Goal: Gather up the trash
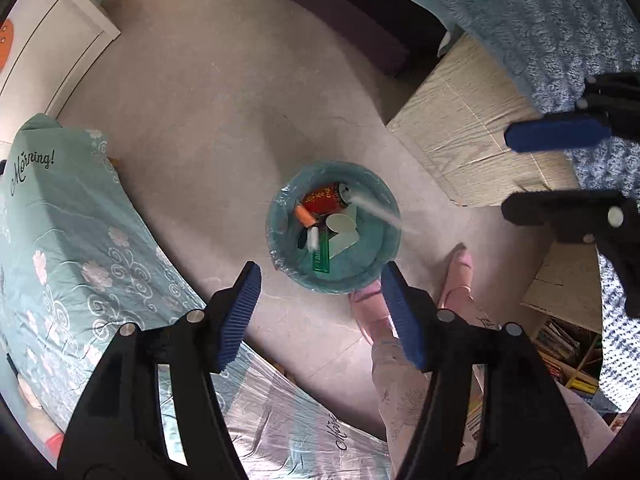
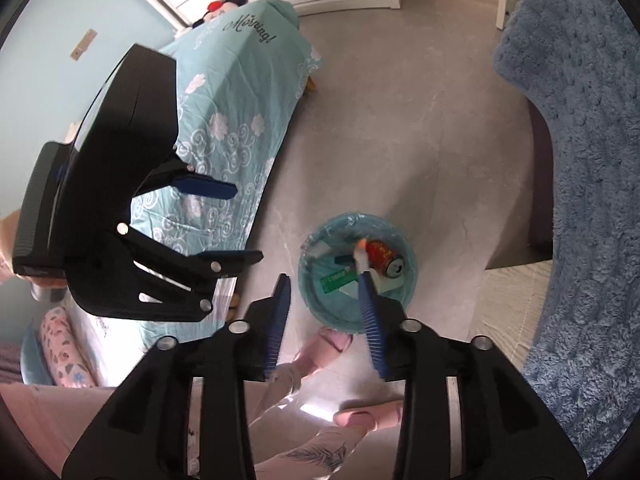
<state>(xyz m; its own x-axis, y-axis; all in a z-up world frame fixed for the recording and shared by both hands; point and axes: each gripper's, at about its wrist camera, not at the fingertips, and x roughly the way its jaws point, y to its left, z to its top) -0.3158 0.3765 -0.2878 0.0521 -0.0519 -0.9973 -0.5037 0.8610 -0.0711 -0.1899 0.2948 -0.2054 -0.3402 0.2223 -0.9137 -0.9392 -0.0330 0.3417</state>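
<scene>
A round bin (image 1: 280, 216) lined with a teal bag stands on the floor below both grippers; it also shows in the right wrist view (image 2: 408, 292). Inside lie a red can (image 1: 324, 199), an orange piece, a green packet (image 1: 321, 258) and white paper (image 1: 340, 226). A blurred pale streak (image 1: 380, 212) crosses the bin's rim, seemingly something in mid-air. My left gripper (image 1: 320, 276) is open and empty above the bin. My right gripper (image 2: 324, 284) is open and empty too, and it shows at the right edge of the left wrist view (image 1: 532, 172).
A table under a teal flowered cloth (image 1: 80, 240) stands left of the bin. A bed with a fluffy blue blanket (image 1: 540, 20) and a beige mattress edge (image 1: 468, 128) is on the right. The person's pink slippers (image 1: 458, 276) are beside the bin. A bookshelf (image 1: 560, 352) is lower right.
</scene>
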